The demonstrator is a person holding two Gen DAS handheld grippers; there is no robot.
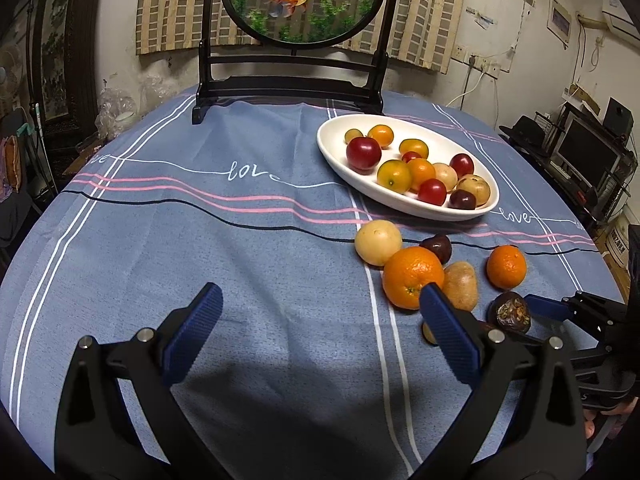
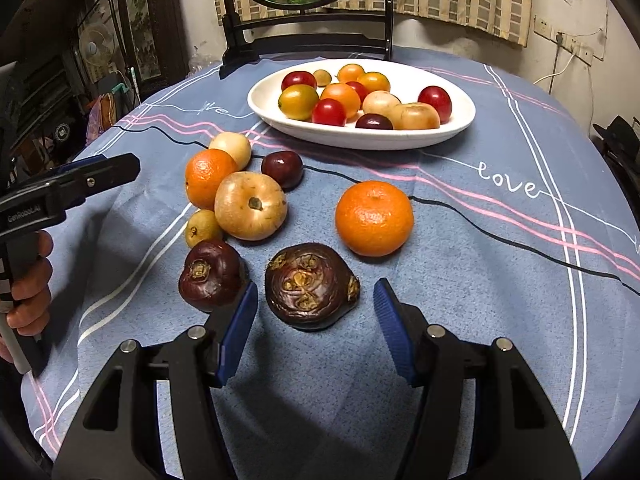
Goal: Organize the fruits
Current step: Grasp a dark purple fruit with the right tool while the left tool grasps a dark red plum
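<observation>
A white oval plate (image 2: 460, 120) holds several small red, orange and tan fruits; it also shows in the left wrist view (image 1: 332, 148). Loose fruits lie on the cloth in front of it: two oranges (image 2: 374, 218) (image 2: 208, 176), a tan round fruit (image 2: 251, 205), two dark purple fruits (image 2: 312, 292) (image 2: 210, 276). My right gripper (image 2: 316, 308) is open, its jaws either side of the wrinkled dark purple fruit, not touching it. My left gripper (image 1: 320, 304) is open and empty over bare cloth, left of the big orange (image 1: 412, 276).
The round table wears a blue cloth (image 1: 200, 240) with "love" lettering. A dark wooden stand with a goldfish panel (image 1: 296, 76) sits at the far edge. Shelves and clutter (image 1: 580, 152) stand beyond the table's right side.
</observation>
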